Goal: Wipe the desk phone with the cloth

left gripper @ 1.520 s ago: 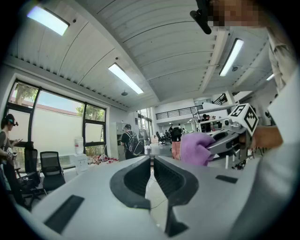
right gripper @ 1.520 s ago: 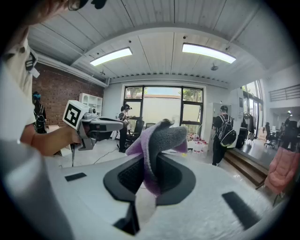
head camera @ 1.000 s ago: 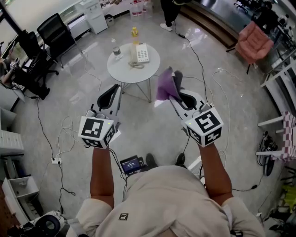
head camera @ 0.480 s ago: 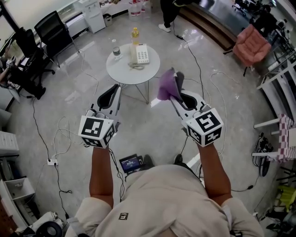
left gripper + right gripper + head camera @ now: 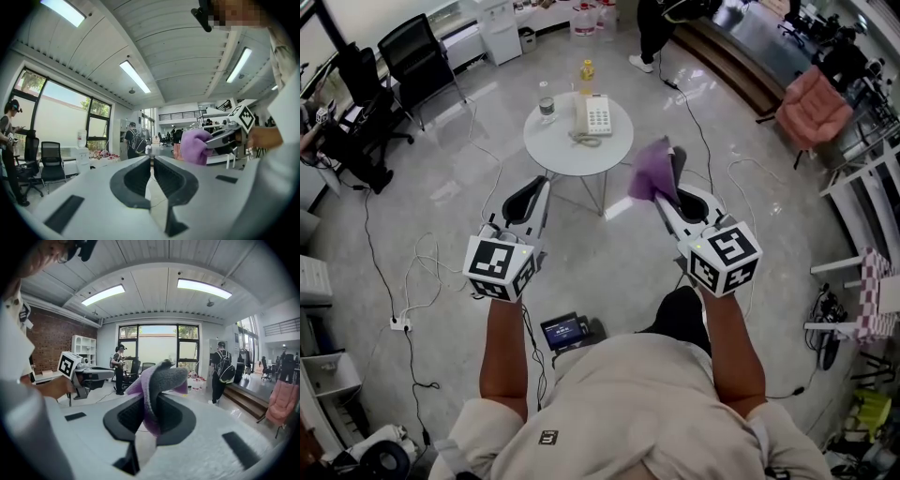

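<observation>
Head view, upper left: black mesh office chairs (image 5: 417, 58) on a glossy grey floor (image 5: 441, 183) strewn with thin cables. Lower left of centre: left gripper (image 5: 538, 184), white shell with black ribbed pads, jaws pressed together on nothing. Upper centre: round white table (image 5: 555, 152) on thin legs, holding a clear glass (image 5: 546, 101) and the boxy white desk phone (image 5: 593, 114). Right of centre: right gripper (image 5: 667, 187) clamped on a fuzzy, bunched purple cloth (image 5: 652, 173), well apart from the phone. Upper right: pink padded armchair (image 5: 811, 103).
</observation>
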`<state>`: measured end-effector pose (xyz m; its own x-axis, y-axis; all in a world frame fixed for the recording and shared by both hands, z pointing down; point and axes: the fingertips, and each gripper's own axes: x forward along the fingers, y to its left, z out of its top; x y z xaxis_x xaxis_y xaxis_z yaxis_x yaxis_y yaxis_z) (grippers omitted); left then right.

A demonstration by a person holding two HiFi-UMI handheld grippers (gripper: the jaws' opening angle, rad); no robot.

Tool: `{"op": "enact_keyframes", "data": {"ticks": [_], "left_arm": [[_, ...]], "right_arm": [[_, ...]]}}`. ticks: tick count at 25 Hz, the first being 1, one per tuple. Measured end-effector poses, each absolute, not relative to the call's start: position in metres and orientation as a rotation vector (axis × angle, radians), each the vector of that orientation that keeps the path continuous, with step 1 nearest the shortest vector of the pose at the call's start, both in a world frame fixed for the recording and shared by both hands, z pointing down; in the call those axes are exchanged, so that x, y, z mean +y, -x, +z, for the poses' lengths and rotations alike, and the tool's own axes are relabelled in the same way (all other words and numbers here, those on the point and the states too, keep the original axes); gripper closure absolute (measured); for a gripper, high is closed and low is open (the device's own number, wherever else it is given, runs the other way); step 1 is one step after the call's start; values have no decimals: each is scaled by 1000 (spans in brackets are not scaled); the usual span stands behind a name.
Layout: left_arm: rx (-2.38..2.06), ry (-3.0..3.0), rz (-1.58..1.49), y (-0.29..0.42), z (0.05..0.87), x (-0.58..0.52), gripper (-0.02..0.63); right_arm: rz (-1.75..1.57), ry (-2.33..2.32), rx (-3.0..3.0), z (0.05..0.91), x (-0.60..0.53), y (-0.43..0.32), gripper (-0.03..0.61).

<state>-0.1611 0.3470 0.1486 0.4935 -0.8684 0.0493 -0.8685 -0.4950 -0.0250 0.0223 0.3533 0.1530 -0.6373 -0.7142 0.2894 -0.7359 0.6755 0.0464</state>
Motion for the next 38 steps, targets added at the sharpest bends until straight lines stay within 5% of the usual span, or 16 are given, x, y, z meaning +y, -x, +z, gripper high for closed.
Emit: {"op": "enact_keyframes", "data": {"ticks": [38], "left_arm": [[-1856,-2466,388,78,168,106,594]], "right_arm": [[208,-861,-2791,185,46,-103,534]]}}
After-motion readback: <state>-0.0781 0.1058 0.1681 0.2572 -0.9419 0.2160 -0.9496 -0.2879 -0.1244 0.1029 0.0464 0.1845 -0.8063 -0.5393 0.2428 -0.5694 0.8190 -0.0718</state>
